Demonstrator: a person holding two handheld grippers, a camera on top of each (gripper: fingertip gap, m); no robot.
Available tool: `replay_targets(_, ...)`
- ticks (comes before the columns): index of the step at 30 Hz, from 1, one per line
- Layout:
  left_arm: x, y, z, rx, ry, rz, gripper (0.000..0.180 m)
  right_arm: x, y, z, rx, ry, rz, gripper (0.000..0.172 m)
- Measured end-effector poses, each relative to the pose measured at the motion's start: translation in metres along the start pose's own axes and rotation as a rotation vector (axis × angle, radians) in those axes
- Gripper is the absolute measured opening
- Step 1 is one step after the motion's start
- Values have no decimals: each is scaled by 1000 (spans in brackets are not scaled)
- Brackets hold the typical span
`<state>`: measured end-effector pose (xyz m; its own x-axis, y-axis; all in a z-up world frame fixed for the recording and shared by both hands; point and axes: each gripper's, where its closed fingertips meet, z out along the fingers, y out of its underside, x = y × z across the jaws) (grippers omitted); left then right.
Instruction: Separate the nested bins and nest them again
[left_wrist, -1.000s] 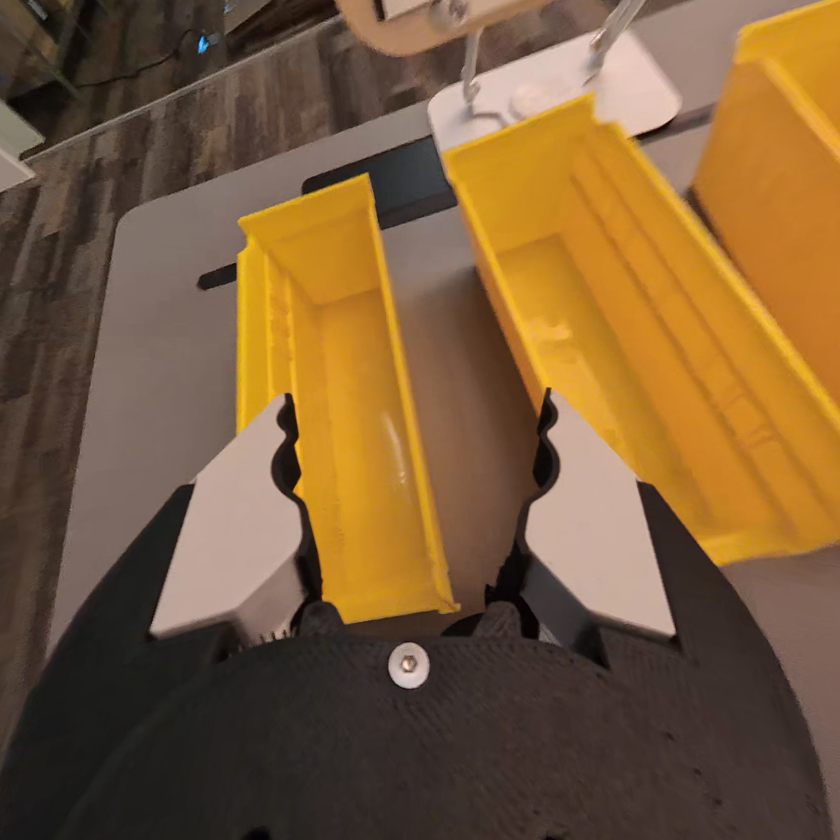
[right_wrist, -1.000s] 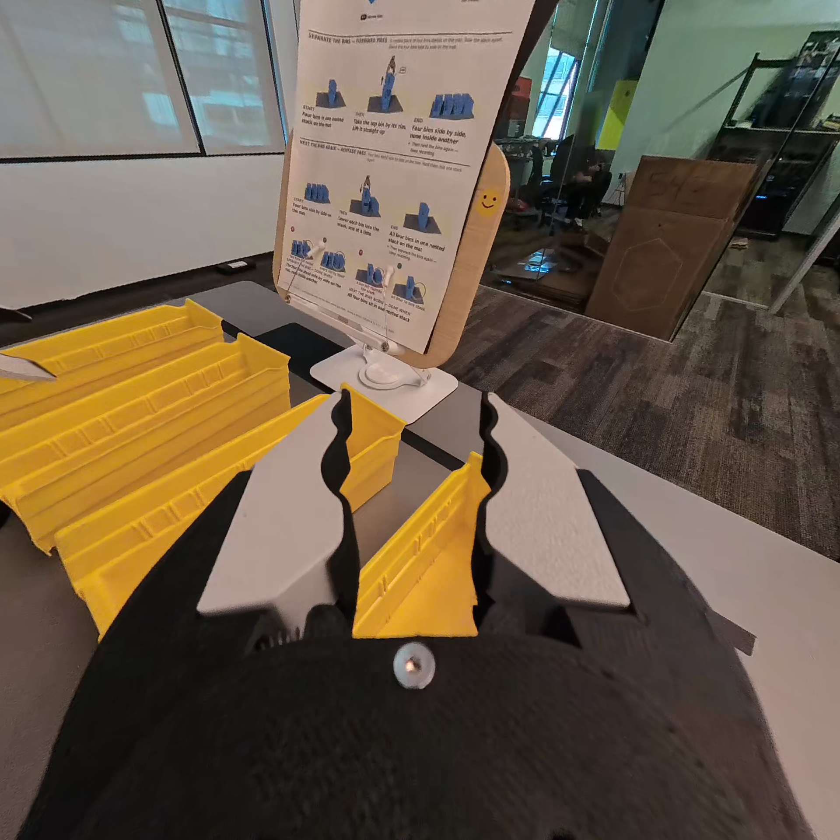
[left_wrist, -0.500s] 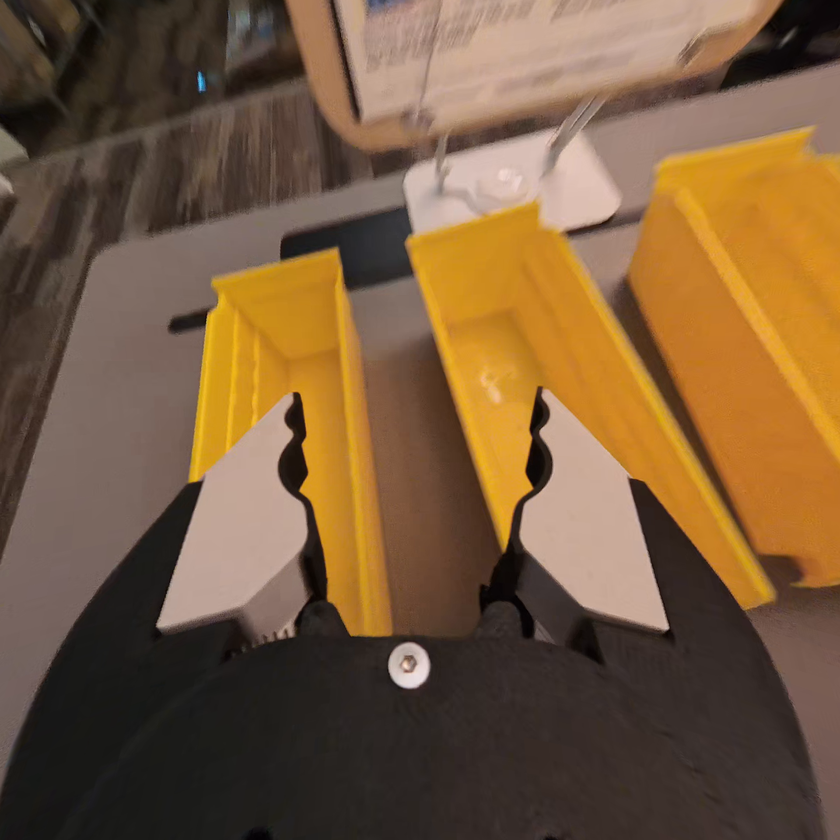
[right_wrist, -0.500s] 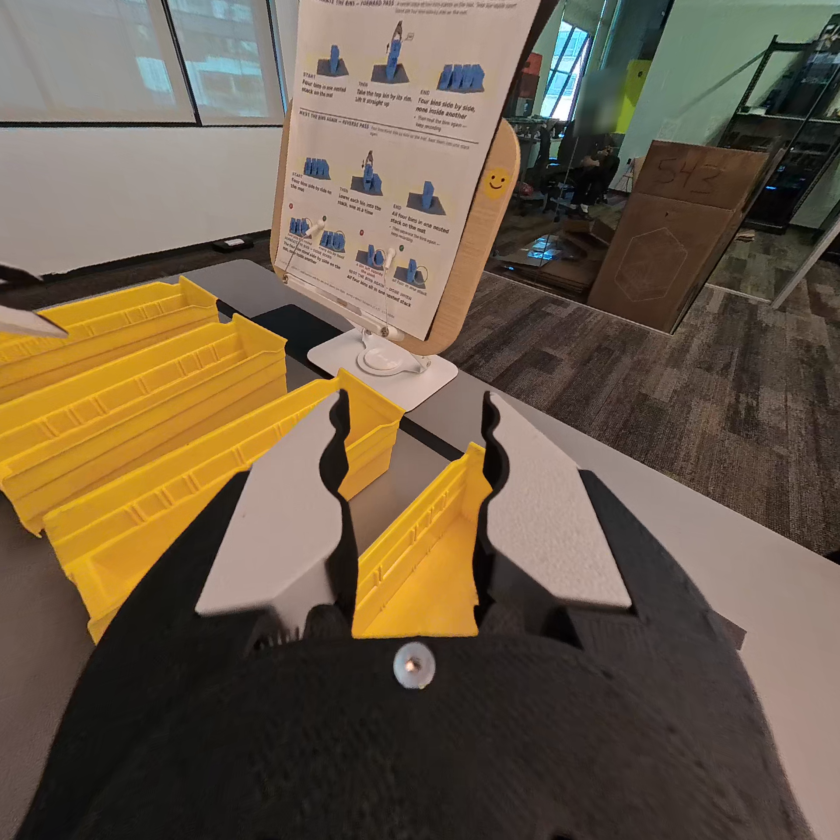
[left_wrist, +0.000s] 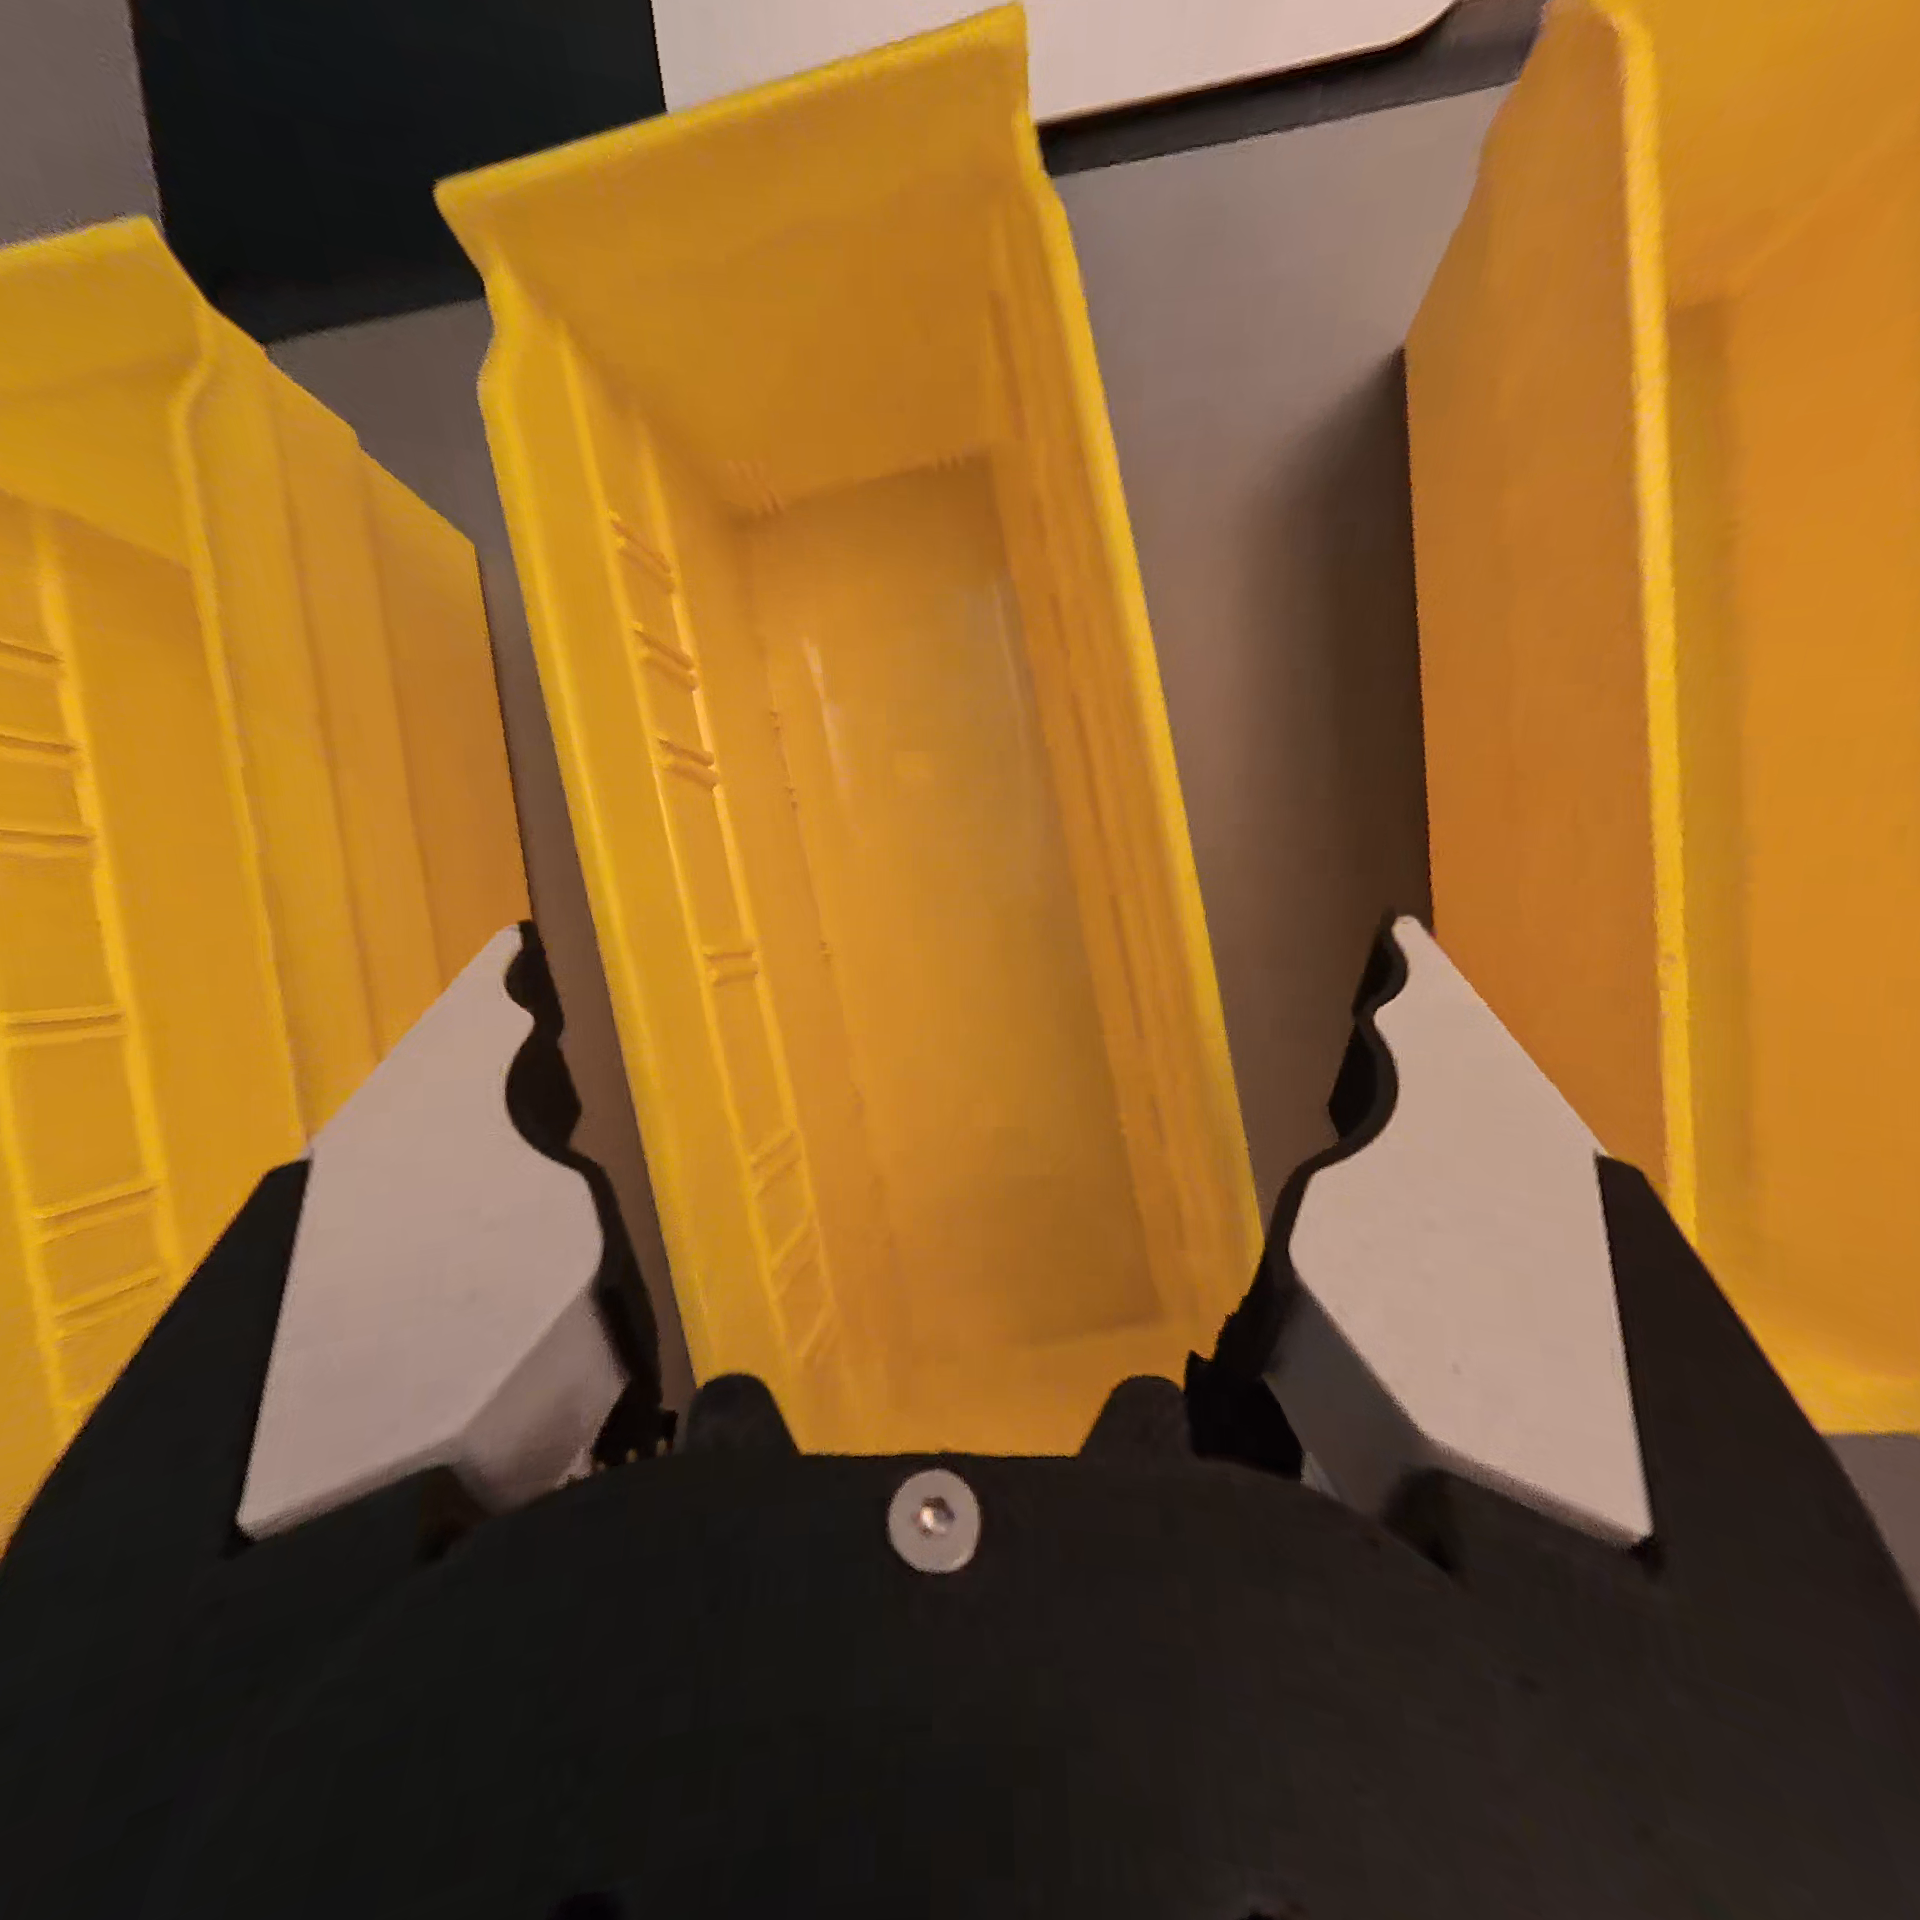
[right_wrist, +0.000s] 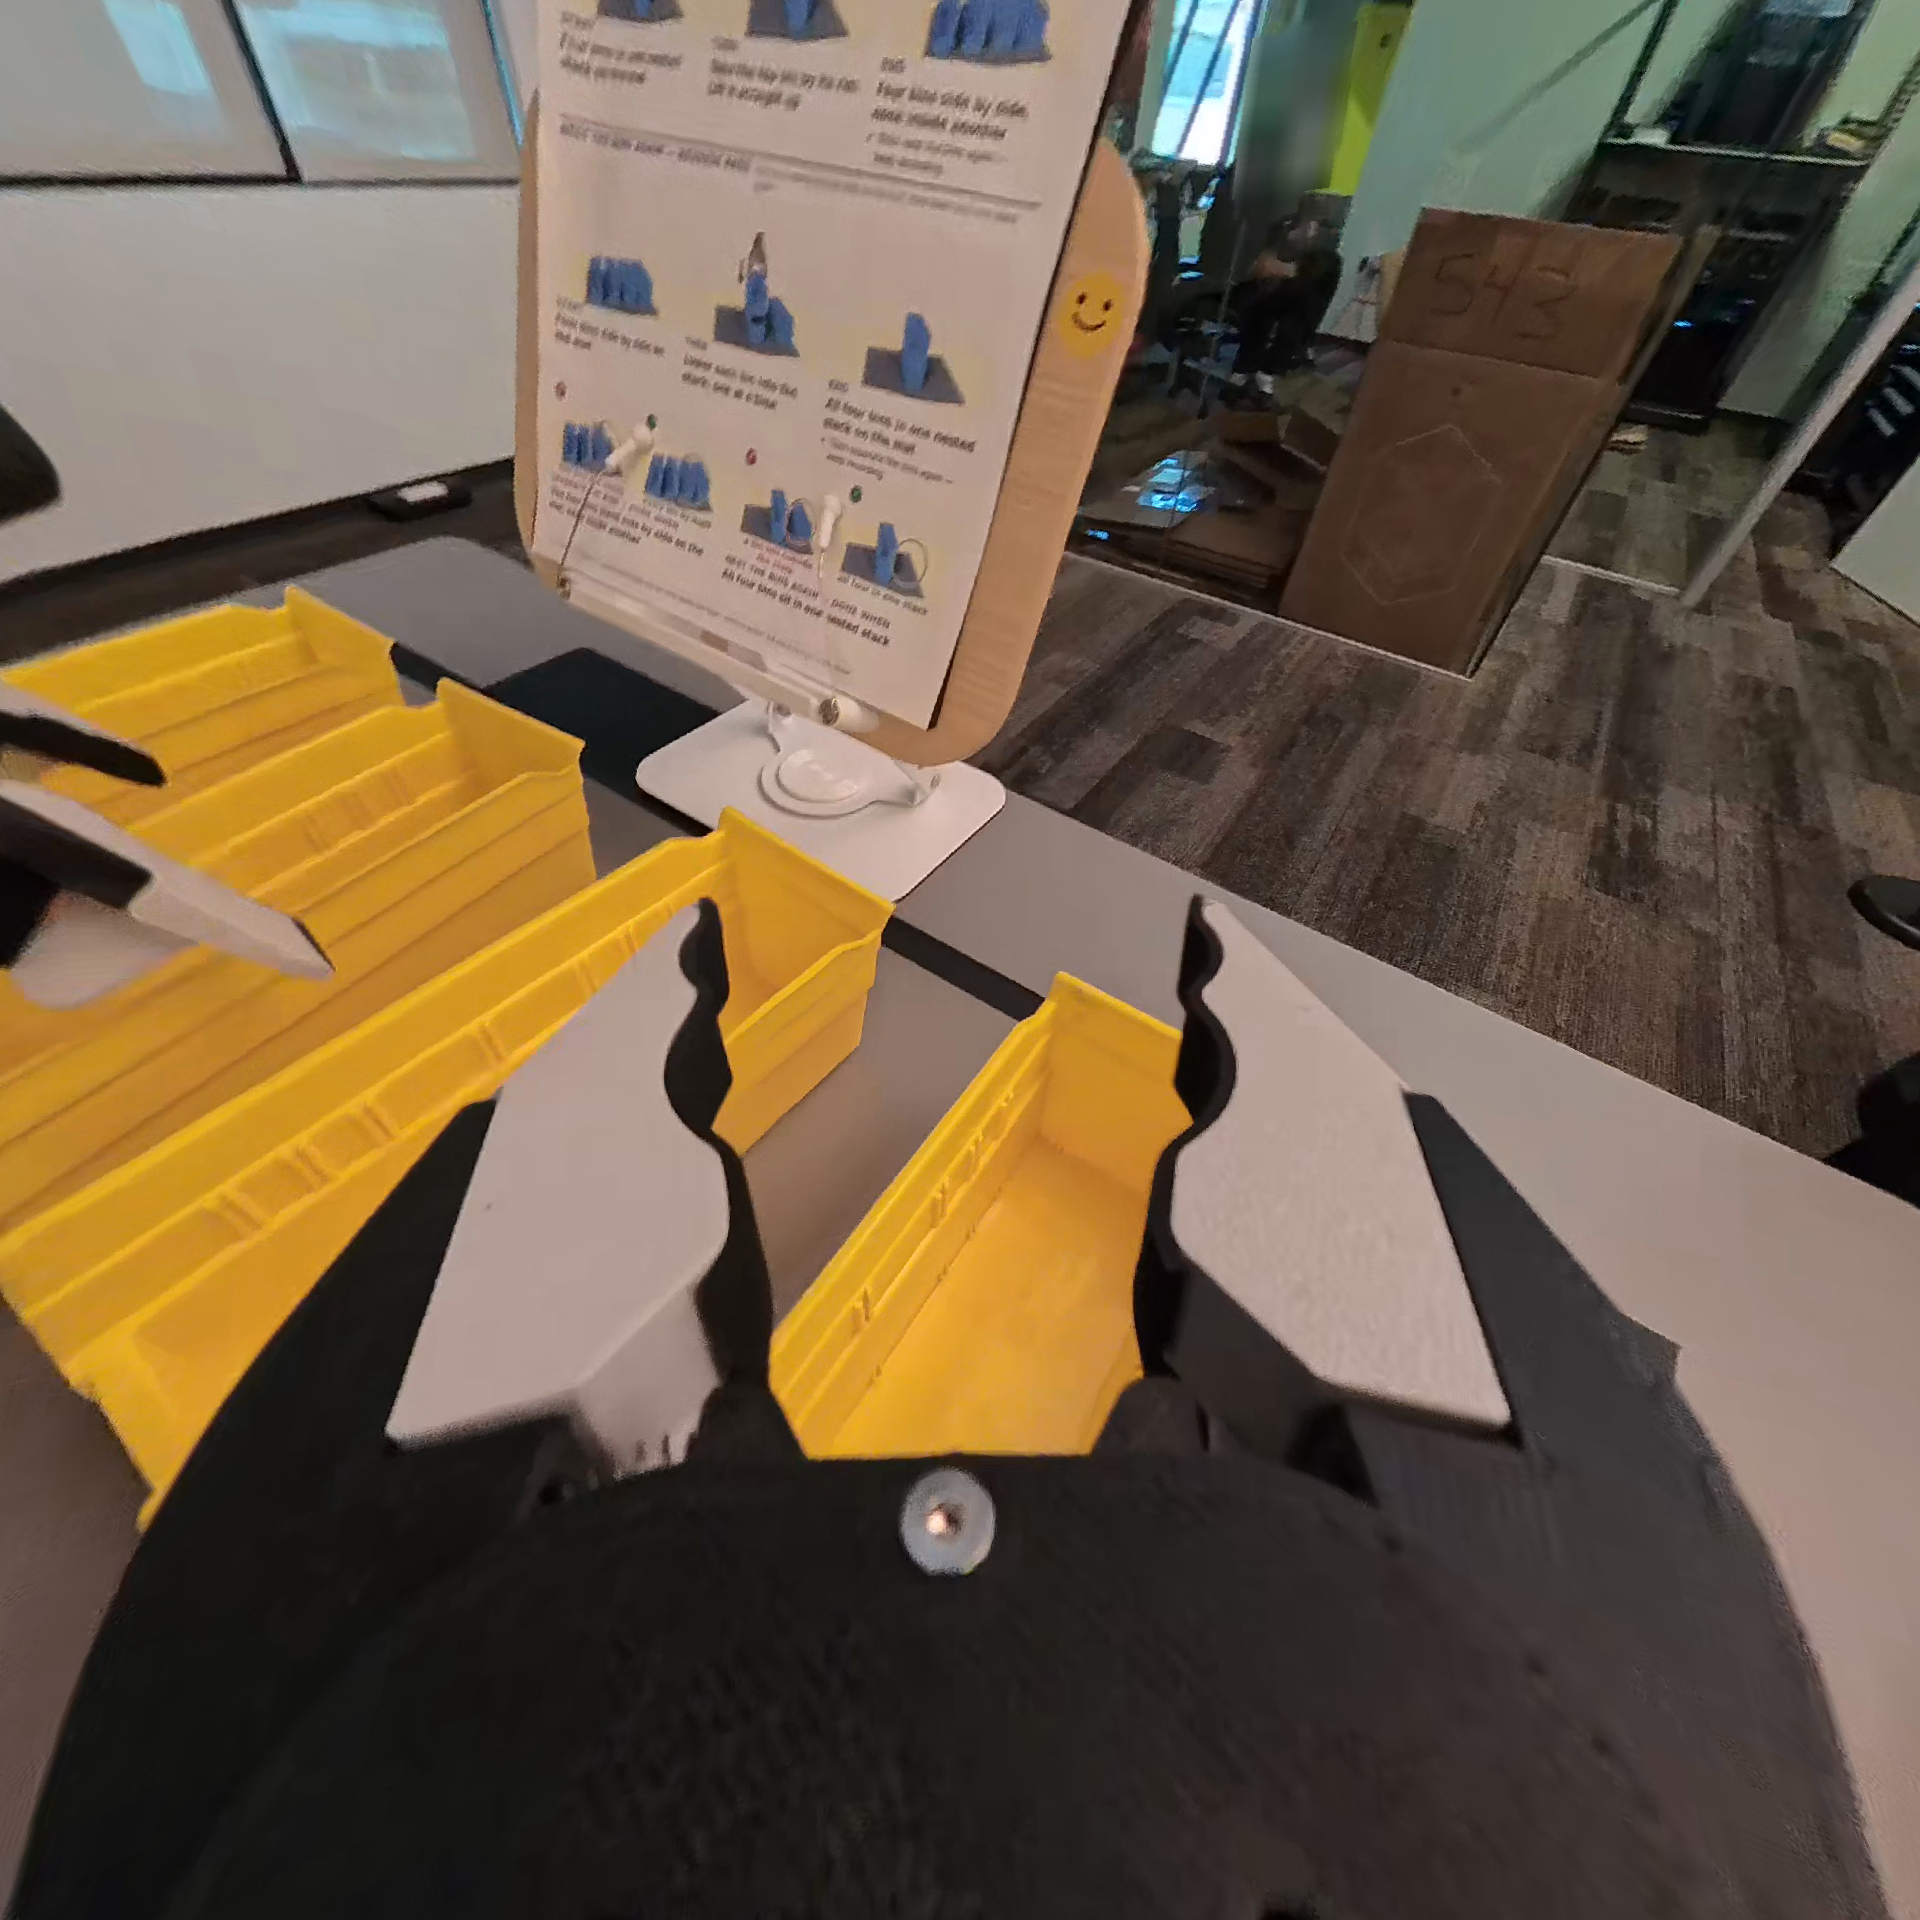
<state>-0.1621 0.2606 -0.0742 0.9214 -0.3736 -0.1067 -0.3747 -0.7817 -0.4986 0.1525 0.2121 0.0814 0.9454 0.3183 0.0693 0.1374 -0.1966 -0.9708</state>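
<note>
Several yellow bins stand side by side on the grey table (right_wrist: 1351, 1039). In the left wrist view my left gripper (left_wrist: 956, 930) is open and straddles the near end of one bin (left_wrist: 894, 831). Table shows between its fingertips and the bin walls. Other bins stand to its left (left_wrist: 156, 779) and right (left_wrist: 1662, 727). In the right wrist view my right gripper (right_wrist: 953, 906) is open around the rightmost bin (right_wrist: 987, 1268), with a gap at the left pad. The left gripper's fingers (right_wrist: 229, 925) show there over the second bin from the left (right_wrist: 416, 810).
A wooden board with an instruction sheet (right_wrist: 790, 364) stands on a white base (right_wrist: 821, 800) at the table's far edge, beside a black mat (right_wrist: 592, 696). The table edge runs to the right, with carpet and a cardboard box (right_wrist: 1455, 436) beyond.
My left gripper moved right from the leftmost bin and came down close over the second bin, still open. My right gripper's jaws have spread wider around the rightmost bin.
</note>
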Motion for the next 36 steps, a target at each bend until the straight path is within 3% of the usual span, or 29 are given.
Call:
replay_targets(1,-1,2,4,-32,-4,-7,146,1,-3,-1,20,8,15,89)
replay_targets(11,-6,15,26,-214,71,-53,136,-8,-27,-13,169,-122,133,87)
replay_targets(19,-7,16,23,-227,103,-55,121,-9,-29,-17,181,-172,171,85)
replay_targets(29,1,23,11,-251,124,-45,113,-11,-25,-14,166,-208,195,84)
replay_targets(36,9,16,-20,-215,94,16,113,-11,-20,-10,141,-203,187,84)
